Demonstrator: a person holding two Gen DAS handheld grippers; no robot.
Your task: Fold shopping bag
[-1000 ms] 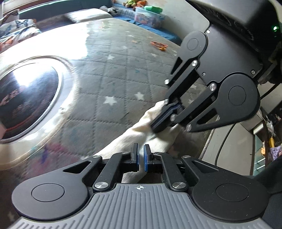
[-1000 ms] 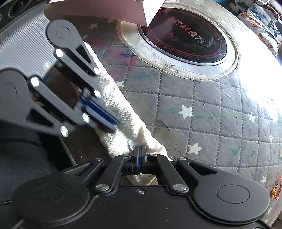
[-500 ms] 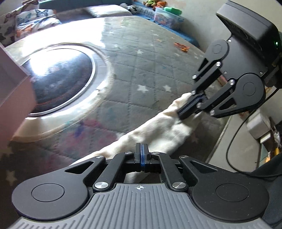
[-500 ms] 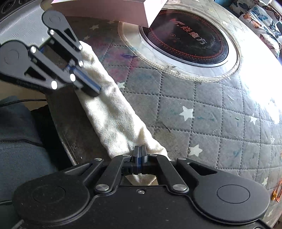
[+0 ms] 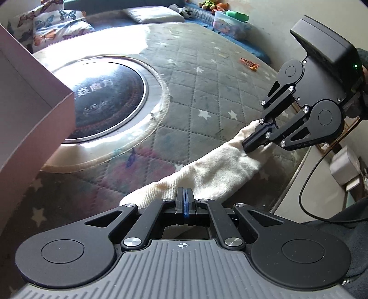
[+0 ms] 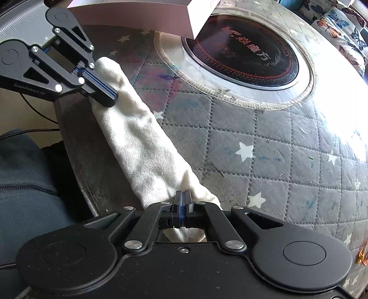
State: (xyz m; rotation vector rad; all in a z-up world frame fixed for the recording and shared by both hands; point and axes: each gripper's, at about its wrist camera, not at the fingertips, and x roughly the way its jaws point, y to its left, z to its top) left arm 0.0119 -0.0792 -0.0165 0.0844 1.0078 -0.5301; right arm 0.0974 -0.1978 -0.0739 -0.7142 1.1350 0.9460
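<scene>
Soft, limp cloth shopping bag [image 5: 207, 168], a narrow band, pinched at opposite ends by left gripper [image 5: 185, 203] and right gripper [image 6: 182, 207], sagging unless held taut.

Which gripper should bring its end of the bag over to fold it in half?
Probably the right gripper: the left gripper's end of the shopping bag lies beside the pink box.

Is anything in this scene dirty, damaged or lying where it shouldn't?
The cream shopping bag shows a brownish stain near the left gripper. The quilted star cover carries ink-like marks and crumbs, and an orange clip lies loose on it.
</scene>
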